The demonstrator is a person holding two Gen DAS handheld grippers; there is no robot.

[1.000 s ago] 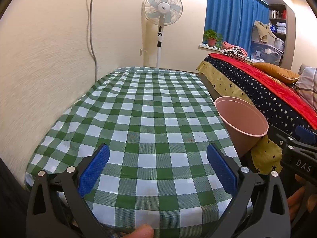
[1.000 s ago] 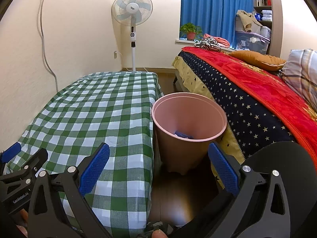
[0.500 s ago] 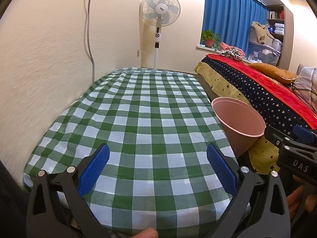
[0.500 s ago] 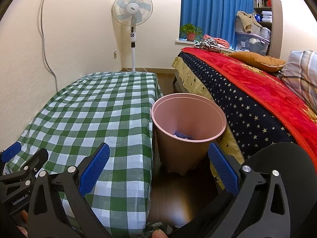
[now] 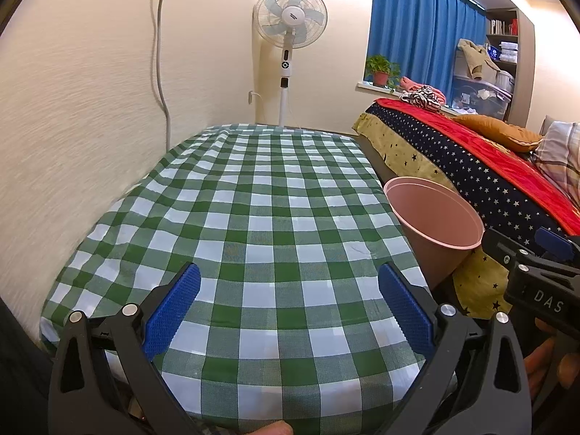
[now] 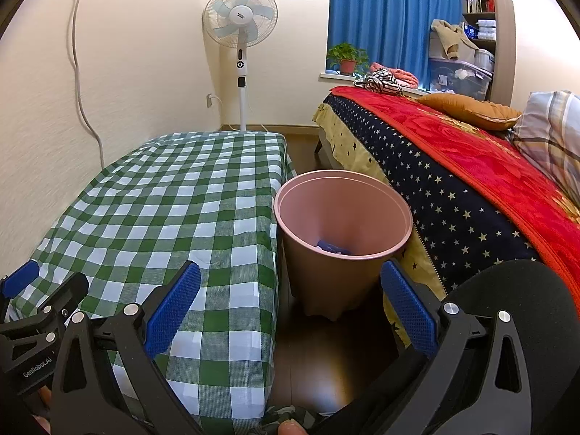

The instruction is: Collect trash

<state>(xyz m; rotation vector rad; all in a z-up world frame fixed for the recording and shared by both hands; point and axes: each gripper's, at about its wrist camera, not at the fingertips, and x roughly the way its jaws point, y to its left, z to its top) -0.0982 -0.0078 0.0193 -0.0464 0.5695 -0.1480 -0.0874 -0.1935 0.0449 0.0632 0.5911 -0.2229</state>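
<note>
The pink bin (image 6: 342, 243) stands on the floor between the checked tabletop (image 6: 174, 199) and the bed (image 6: 453, 181); blue scraps (image 6: 331, 247) inside are half hidden by its rim. Left tongs (image 5: 288, 311) and right tongs (image 6: 290, 308) both gape wide, empty.

A round pink trash bin (image 6: 342, 239) is seen upright on the floor, wider at its rim. A blue piece of trash (image 6: 331, 247) is seen lying at its bottom.
</note>
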